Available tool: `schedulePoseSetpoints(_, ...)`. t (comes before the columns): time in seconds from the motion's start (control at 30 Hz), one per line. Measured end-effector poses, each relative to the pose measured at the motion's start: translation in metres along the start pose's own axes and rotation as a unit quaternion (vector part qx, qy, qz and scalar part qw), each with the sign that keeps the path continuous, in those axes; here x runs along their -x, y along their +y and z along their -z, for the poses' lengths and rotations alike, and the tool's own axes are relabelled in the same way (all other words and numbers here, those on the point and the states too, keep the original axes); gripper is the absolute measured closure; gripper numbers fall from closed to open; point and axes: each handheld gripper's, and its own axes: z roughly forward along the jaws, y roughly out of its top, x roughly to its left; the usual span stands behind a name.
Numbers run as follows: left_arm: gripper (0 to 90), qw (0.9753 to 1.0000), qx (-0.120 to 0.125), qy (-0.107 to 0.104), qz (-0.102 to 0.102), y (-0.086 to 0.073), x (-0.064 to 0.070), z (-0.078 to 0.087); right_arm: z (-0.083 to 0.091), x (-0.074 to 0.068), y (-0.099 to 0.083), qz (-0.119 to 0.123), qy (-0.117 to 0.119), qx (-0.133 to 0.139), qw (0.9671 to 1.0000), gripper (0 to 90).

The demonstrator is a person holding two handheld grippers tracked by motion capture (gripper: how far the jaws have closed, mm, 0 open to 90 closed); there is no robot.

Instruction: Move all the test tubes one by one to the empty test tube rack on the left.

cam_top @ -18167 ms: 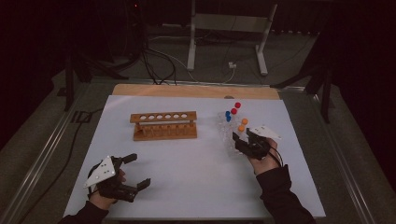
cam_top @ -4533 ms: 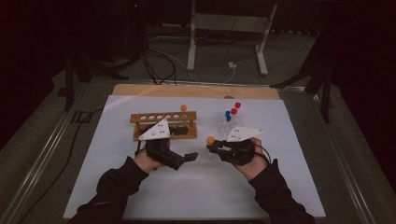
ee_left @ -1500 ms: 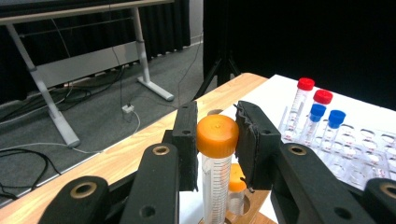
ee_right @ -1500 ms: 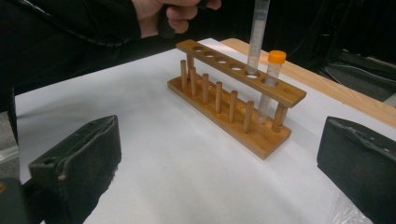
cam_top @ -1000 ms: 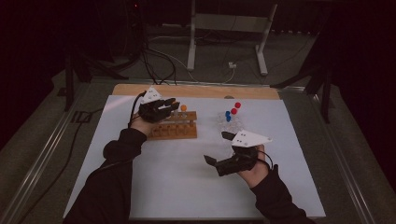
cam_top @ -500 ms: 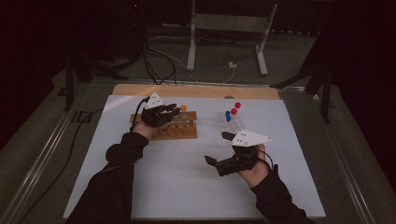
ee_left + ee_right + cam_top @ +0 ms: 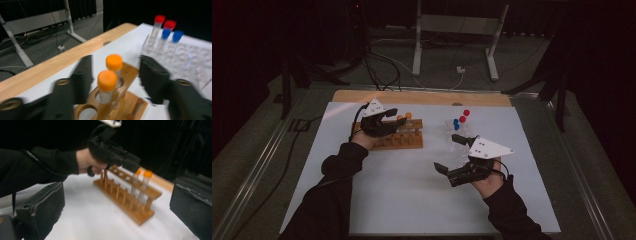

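A wooden rack (image 7: 404, 140) stands at the table's back left with two orange-capped tubes upright at its right end. In the left gripper view the nearer tube (image 7: 107, 81) and the farther tube (image 7: 114, 62) stand between the jaws, with a gap on each side. My left gripper (image 7: 395, 119) hovers open at that end of the rack. My right gripper (image 7: 451, 154) rests open at mid-table with nothing between its jaws. Its view looks across at the rack (image 7: 126, 195) and the left hand (image 7: 87, 162).
A clear rack (image 7: 460, 136) holding red- and blue-capped tubes (image 7: 166, 31) stands right of the wooden one, just beyond the right gripper. The white mat (image 7: 402, 195) ends at a wooden strip (image 7: 422, 97) along the far table edge.
The left gripper came down onto the rack's right end, and a second orange-capped tube now stands there between its open jaws. The right gripper has stayed put.
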Motion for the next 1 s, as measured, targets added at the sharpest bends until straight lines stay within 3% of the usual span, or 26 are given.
schedulePoseSetpoints(0.17, 21.3, 0.9997, 0.013, -0.02, 0.01, 0.007, 0.007, 0.02, 0.009, 0.01, 0.009, 0.018, -0.016, 0.027, 0.9994, 0.0)
schedulePoseSetpoints(0.3, 3.6, 0.9984, 0.019, -0.052, 0.01, 0.007, 0.013, 0.037, 0.013, 0.024, 0.015, -0.005, -0.033, 0.012, 0.9994, 0.0)
schedulePoseSetpoints(0.4, 2.0, 0.9972, 0.031, -0.068, 0.008, 0.004, 0.018, 0.049, 0.012, 0.038, 0.018, -0.064, -0.042, -0.027, 0.9967, 0.0)
schedulePoseSetpoints(0.47, 1.6, 0.9966, 0.034, -0.074, 0.011, 0.002, 0.021, 0.055, 0.012, 0.047, 0.015, -0.089, -0.043, -0.023, 0.9949, 0.0)
schedulePoseSetpoints(0.57, 1.6, 0.9965, 0.033, -0.077, 0.006, -0.002, 0.027, 0.063, 0.009, 0.056, 0.009, -0.086, -0.088, -0.03, 0.992, 0.0)
schedulePoseSetpoints(0.63, 1.6, 0.996, 0.033, -0.082, 0.007, -0.006, 0.03, 0.067, 0.006, 0.061, 0.004, -0.1, -0.126, -0.038, 0.9863, 0.0)
schedulePoseSetpoints(0.83, 1.6, 0.9956, 0.034, -0.087, 0.005, -0.016, 0.04, 0.076, -0.006, 0.07, -0.015, -0.106, -0.151, -0.064, 0.9808, 0.0)
schedulePoseSetpoints(0.97, 1.6, 0.995, 0.038, -0.092, 0.008, -0.021, 0.044, 0.079, -0.016, 0.072, -0.029, -0.103, -0.165, -0.096, 0.9763, 10.9)
schedulePoseSetpoints(1.0, 1.6, 0.9952, 0.039, -0.09, 0.008, -0.023, 0.045, 0.079, -0.018, 0.072, -0.032, -0.099, -0.169, -0.105, 0.975, 17.2)
